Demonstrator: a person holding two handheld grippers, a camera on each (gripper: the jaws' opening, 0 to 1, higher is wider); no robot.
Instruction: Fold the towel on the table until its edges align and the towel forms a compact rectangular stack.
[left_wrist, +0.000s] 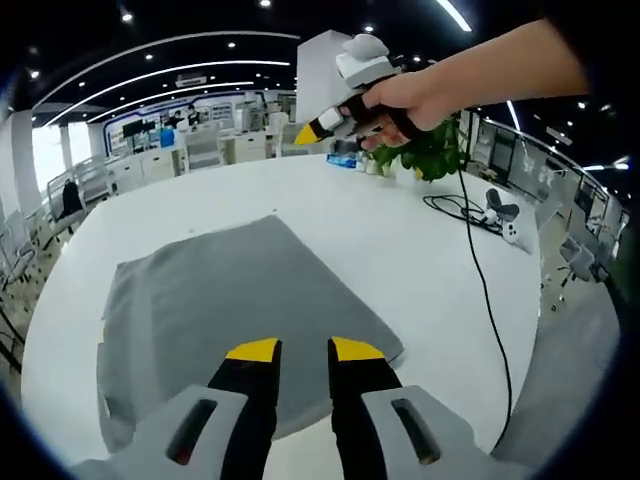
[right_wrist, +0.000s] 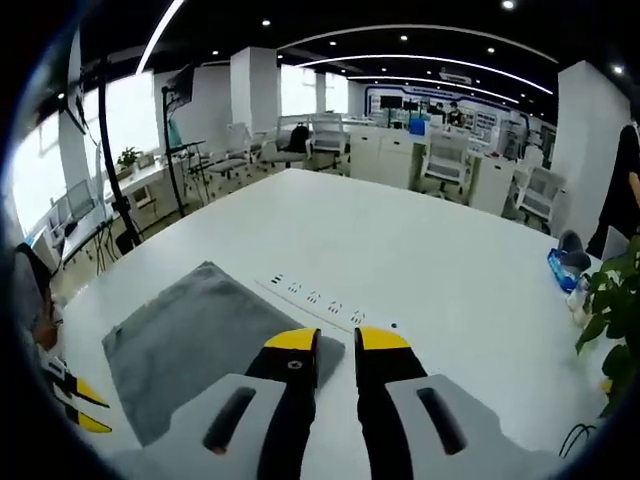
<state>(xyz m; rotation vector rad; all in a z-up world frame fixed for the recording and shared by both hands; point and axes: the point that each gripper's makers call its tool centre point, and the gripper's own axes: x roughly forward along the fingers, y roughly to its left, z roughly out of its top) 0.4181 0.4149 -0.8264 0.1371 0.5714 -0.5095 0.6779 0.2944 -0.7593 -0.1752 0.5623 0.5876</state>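
While the grey towel (left_wrist: 235, 300) lies flat on the white table (left_wrist: 400, 240), left gripper (left_wrist: 303, 349) hovers over its near edge, jaws slightly apart, empty, right gripper (right_wrist: 336, 339) likewise above the towel's corner, jaws narrowly apart, black cable (left_wrist: 480, 270) at right, potted plant (left_wrist: 432, 152) far.

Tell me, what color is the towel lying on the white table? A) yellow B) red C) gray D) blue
C: the towel spread flat on the white table looks gray in the left gripper view, and it is the same gray in the right gripper view.
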